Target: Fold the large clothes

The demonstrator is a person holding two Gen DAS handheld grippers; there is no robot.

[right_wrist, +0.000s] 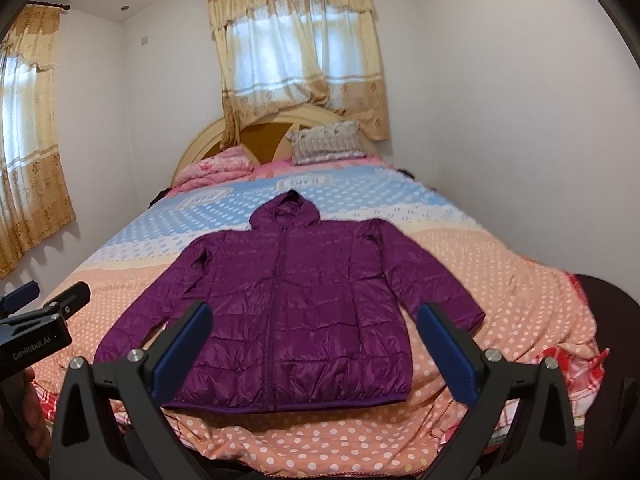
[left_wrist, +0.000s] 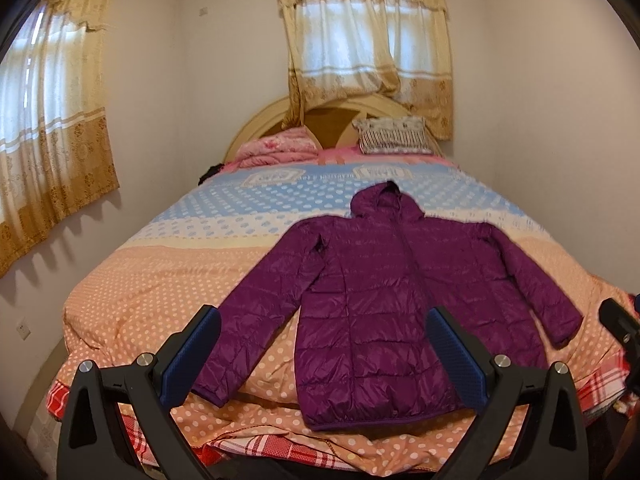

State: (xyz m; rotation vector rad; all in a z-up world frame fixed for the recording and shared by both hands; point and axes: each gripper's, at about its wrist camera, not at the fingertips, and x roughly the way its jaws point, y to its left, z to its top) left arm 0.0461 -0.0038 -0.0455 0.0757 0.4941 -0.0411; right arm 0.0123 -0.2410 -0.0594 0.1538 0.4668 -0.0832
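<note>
A purple hooded puffer jacket (left_wrist: 384,292) lies flat and zipped on the bed, front up, sleeves spread out, hood toward the headboard; it also shows in the right wrist view (right_wrist: 296,312). My left gripper (left_wrist: 324,356) is open and empty, held above the foot of the bed near the jacket's left sleeve and hem. My right gripper (right_wrist: 314,354) is open and empty, held above the jacket's hem. The left gripper's body shows at the left edge of the right wrist view (right_wrist: 36,332), and the right gripper's body at the right edge of the left wrist view (left_wrist: 622,328).
The bed (left_wrist: 160,280) has a polka-dot cover, orange near me and blue farther off. A folded pink blanket (left_wrist: 276,148) and a striped pillow (left_wrist: 394,134) lie by the headboard. White walls flank the bed closely. Curtained windows (right_wrist: 300,64) are behind and to the left.
</note>
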